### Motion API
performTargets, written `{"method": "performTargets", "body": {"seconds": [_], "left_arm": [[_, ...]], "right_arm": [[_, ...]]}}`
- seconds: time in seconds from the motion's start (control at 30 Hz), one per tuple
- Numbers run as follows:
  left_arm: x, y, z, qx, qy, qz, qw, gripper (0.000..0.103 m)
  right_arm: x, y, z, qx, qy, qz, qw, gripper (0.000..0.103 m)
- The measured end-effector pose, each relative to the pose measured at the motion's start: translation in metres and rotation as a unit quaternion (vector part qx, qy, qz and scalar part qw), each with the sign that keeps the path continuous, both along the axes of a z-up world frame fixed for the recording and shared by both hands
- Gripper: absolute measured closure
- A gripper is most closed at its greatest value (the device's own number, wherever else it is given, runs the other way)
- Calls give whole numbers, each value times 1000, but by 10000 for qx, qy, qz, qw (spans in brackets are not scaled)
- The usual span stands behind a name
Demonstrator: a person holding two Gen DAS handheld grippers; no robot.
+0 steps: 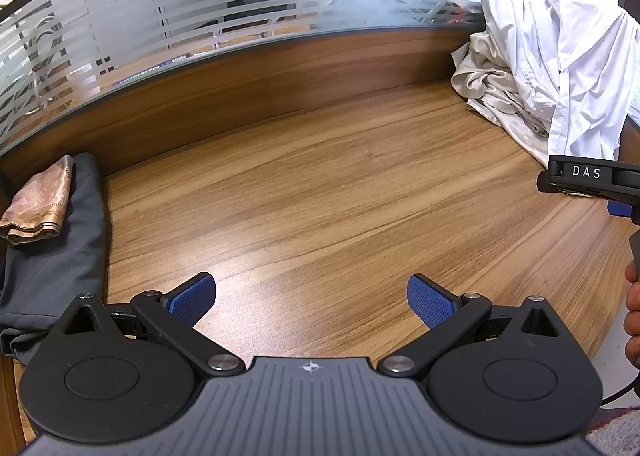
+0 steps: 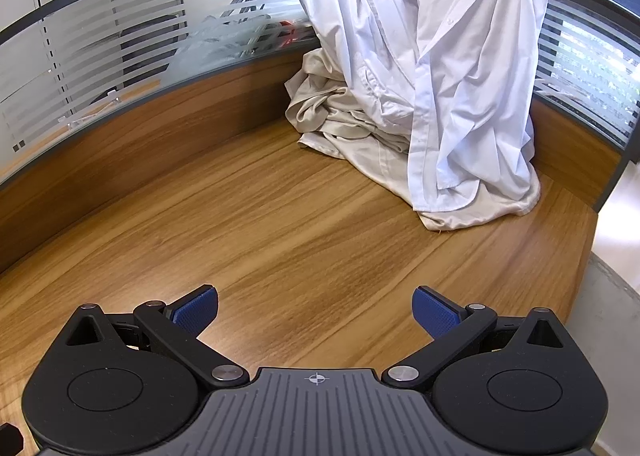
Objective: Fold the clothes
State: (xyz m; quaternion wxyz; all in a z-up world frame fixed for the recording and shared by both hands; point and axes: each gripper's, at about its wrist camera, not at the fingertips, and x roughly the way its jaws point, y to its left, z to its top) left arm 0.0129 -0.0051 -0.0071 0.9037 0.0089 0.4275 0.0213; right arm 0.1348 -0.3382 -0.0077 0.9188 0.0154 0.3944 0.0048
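Both hand-held grippers were held wide open and empty above the bare wooden worktop (image 1: 320,184): the left hand-held gripper (image 1: 311,298) and the right hand-held gripper (image 2: 315,306). A heap of white and cream clothes (image 2: 432,96) was piled at the far right corner. 2 folded items, a grey garment (image 1: 52,256) topped by a patterned cloth (image 1: 38,202), were seen at the left edge.

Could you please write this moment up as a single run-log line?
left gripper: open, empty | right gripper: open, empty | white shirt: unfolded, draped in the corner pile | grey garment: folded, far left
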Motion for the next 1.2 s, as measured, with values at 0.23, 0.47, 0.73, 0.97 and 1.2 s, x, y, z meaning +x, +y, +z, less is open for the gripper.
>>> {"method": "performTargets", "body": {"seconds": [0.23, 0.47, 0.73, 0.97, 1.2], "left_arm": [[2, 1, 0, -9, 24, 30, 10000, 1], [4, 1, -3, -191, 183, 133, 9996, 1], [20, -12, -12, -351, 323, 227, 9986, 1], [54, -48, -10, -318, 331, 298, 9985, 1], [95, -104, -1, -315, 390, 560, 9972, 1]], "right_arm": [[2, 2, -1, -9, 22, 2, 10000, 0], [2, -2, -3, 26, 130, 49, 9999, 0], [14, -29, 0, 18, 83, 89, 9999, 0], [59, -77, 8, -143, -100, 145, 9997, 0], [130, -143, 13, -276, -305, -29, 9992, 0]]}}
